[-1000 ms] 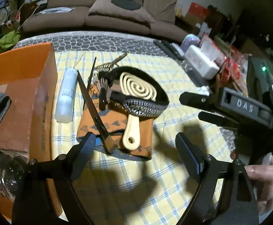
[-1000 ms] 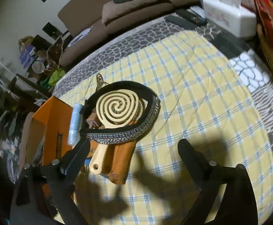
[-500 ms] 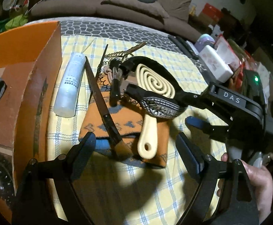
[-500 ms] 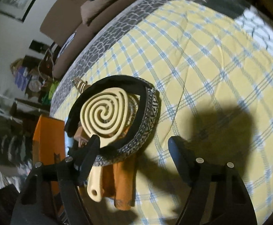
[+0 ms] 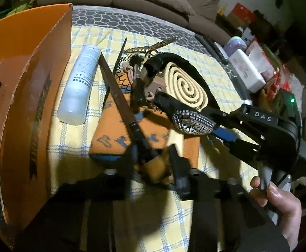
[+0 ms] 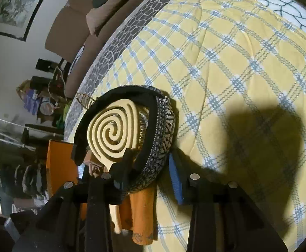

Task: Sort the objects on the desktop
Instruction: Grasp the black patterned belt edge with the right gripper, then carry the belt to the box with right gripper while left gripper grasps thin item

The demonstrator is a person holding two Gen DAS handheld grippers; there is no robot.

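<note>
Left gripper (image 5: 153,157): my fingers have narrowed around the brush's (image 5: 130,115) bristle end and look clenched on it, low over the orange cloth (image 5: 115,134); the view is blurred there.
Right gripper (image 6: 151,172): my jaws straddle the patterned headband (image 6: 163,138) at the cloth's right edge; one finger (image 6: 121,168) sits inside the band, the blue pad outside. I cannot tell if they press it.
Right gripper body (image 5: 264,124): reads "DAS" in white; a green light glows beside it.
Comb (image 5: 186,84): cream spiral head, lying on the cloth inside the headband's loop.
Bottle (image 5: 79,88): white, lying just left of the cloth; its small print is unreadable.
Box (image 5: 27,84): orange, left of the bottle, dark markings on its wall that I cannot read.
Hair clip (image 5: 151,47): gold, beyond the cloth.
Tablecloth (image 6: 226,73): yellow plaid, under the cloth.
</note>
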